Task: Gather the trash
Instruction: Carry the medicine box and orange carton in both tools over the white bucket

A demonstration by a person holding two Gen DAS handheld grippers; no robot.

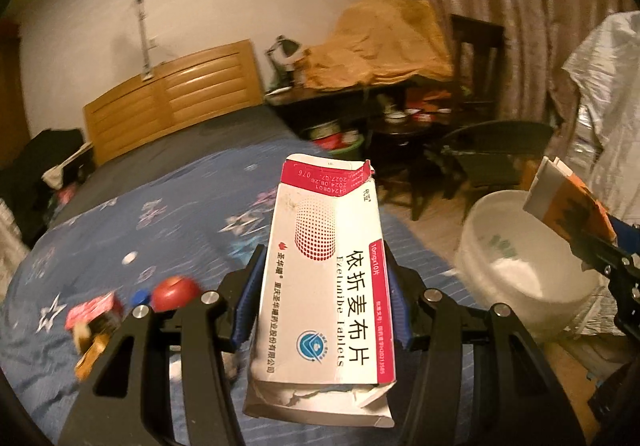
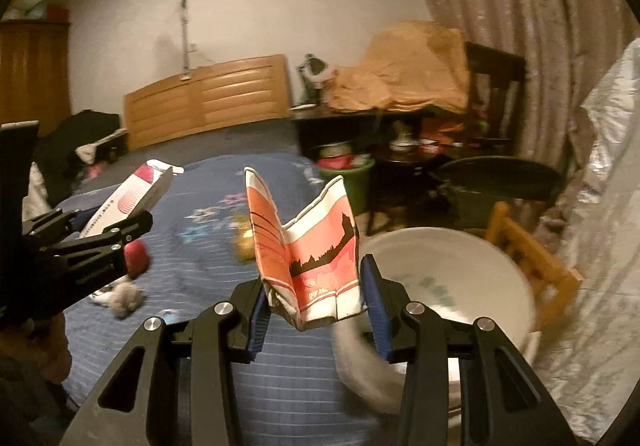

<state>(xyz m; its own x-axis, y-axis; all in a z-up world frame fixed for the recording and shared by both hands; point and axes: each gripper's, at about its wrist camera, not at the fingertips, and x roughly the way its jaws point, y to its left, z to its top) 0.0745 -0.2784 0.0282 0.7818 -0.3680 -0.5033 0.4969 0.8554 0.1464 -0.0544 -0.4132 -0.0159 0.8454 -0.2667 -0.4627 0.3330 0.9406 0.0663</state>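
One upright tablet box, clamped lengthwise.

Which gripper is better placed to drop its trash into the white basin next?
Right. The right gripper, holding the carton, is beside the basin; the left gripper, holding the box, hangs over the bed.

Left tongs, right tongs both clamped

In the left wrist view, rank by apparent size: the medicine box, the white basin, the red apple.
1. Medicine box, though it sits close to the camera in the left gripper, so this is unsure.
2. White basin.
3. Red apple.
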